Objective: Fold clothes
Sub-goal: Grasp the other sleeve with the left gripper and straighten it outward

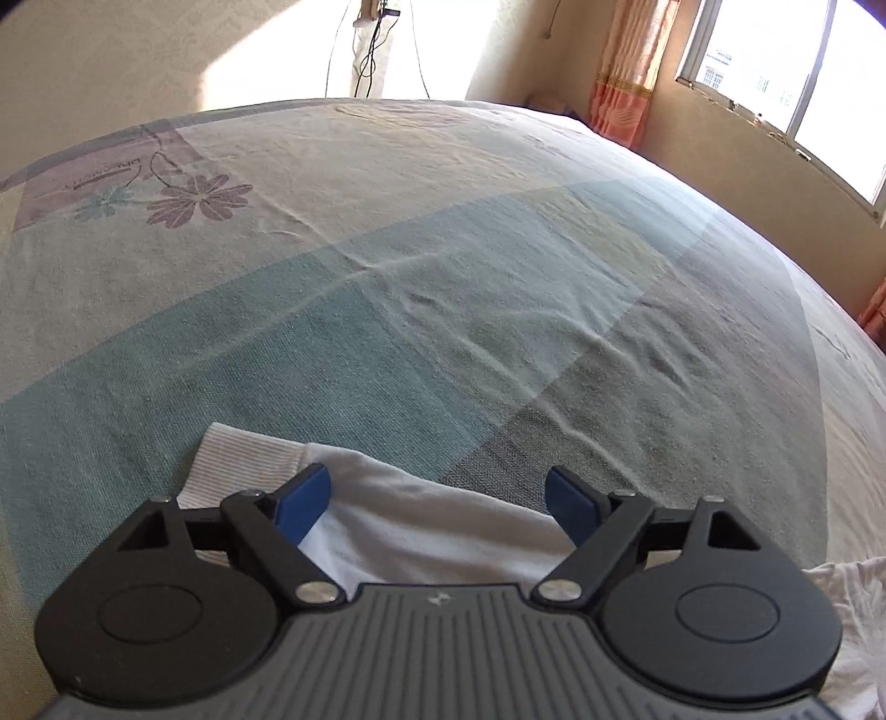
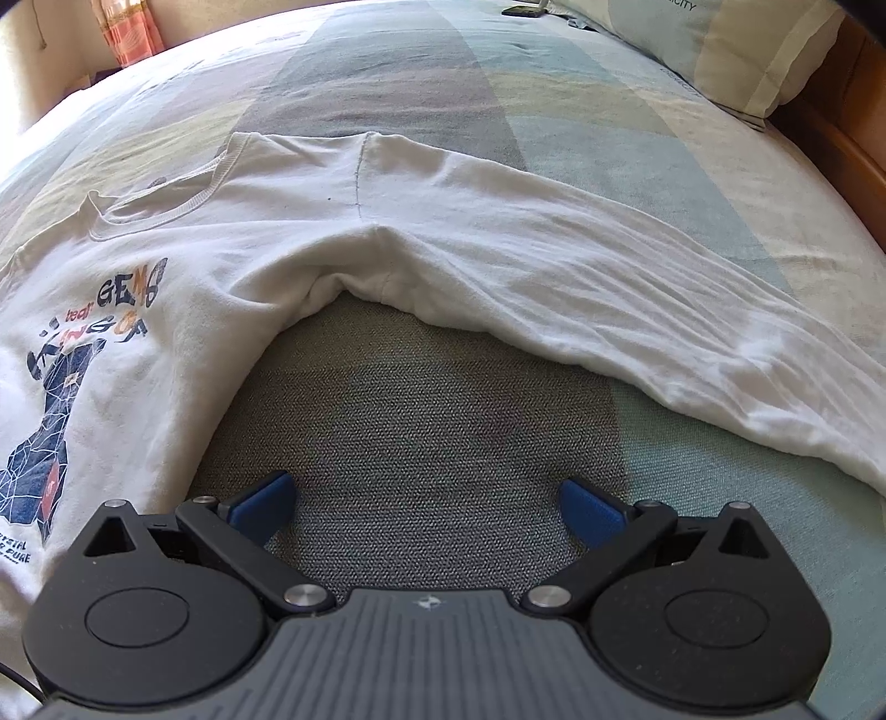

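Note:
A white long-sleeved shirt (image 2: 288,188) with a dark blue and orange print (image 2: 61,387) lies spread on the bed. Its sleeve (image 2: 637,288) stretches to the right. My right gripper (image 2: 429,507) is open and empty over bare sheet below the armpit, between the body and the sleeve. In the left wrist view the other sleeve (image 1: 432,526) with its ribbed cuff (image 1: 238,465) lies between and under the fingers of my left gripper (image 1: 437,498), which is open just above the cloth.
The bed sheet (image 1: 443,277) has green, grey and cream blocks with a flower print (image 1: 199,199). A pillow (image 2: 736,50) lies at the bed's head by a wooden frame (image 2: 830,149). A window (image 1: 786,72), curtains (image 1: 631,72) and wall stand beyond the bed.

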A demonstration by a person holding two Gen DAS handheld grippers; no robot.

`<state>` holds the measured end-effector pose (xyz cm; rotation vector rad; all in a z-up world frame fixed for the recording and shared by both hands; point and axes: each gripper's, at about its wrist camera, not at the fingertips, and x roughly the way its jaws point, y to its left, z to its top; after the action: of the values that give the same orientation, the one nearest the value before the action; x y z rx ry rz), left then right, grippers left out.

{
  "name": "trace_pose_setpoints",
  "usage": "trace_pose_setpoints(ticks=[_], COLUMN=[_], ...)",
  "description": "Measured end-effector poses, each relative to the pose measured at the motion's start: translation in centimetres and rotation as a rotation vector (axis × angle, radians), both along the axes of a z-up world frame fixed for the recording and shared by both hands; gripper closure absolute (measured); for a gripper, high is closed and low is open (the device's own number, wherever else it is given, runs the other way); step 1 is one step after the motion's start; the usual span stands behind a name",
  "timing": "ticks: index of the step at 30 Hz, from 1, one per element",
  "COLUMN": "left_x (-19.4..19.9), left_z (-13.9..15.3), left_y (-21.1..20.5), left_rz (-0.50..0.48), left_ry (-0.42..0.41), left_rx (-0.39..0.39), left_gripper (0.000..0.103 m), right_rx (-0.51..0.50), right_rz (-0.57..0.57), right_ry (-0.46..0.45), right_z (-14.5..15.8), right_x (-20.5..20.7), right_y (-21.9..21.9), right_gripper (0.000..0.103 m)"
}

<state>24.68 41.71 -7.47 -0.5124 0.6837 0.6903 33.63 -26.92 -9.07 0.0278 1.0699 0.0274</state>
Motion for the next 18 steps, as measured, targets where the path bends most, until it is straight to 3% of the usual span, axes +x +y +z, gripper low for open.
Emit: trace_pose_setpoints(ticks=[3,5,9,13,15,18], left_x=[-1.2,-1.5,-3.0,-3.8,-3.3,-1.2], left_z=[1.4,1.1,-1.2,0.3,1.6,3.9], left_y=[-2.2,-3.4,-3.7,-4.8,-5.5,-7.5], left_rz=[-0.147,-0.238,-0.202,-0.210,-0.250,-0.396], left_ry=[-0.047,-0.029,0.124,0.195,0.164,0.025], left_rx=[0.028,0.026,0.067,0.065,0.061,0.010], left_gripper=[0.014,0.013,0.013,0.013,0.013,0.012], right_rx=[-0.005,-0.020,-0.016,-0.015,0.009,0.042], right_rz=[-0.010,-0.033,0.020,0.164,0.253,0.401], right_ry=[0.008,0.041,-0.047,-0.160,-0.200,-0.153], right_z=[0.0,0.6,4.3,8.4,9.9,8.9], right_x=[0.1,0.3,-0.1,0.5,0.7,0.9], right_y=[0.1,0.5,3.7,9.4,12.7,17.3], right_gripper=[0.000,0.000,0.000,0.000,0.000,0.000])
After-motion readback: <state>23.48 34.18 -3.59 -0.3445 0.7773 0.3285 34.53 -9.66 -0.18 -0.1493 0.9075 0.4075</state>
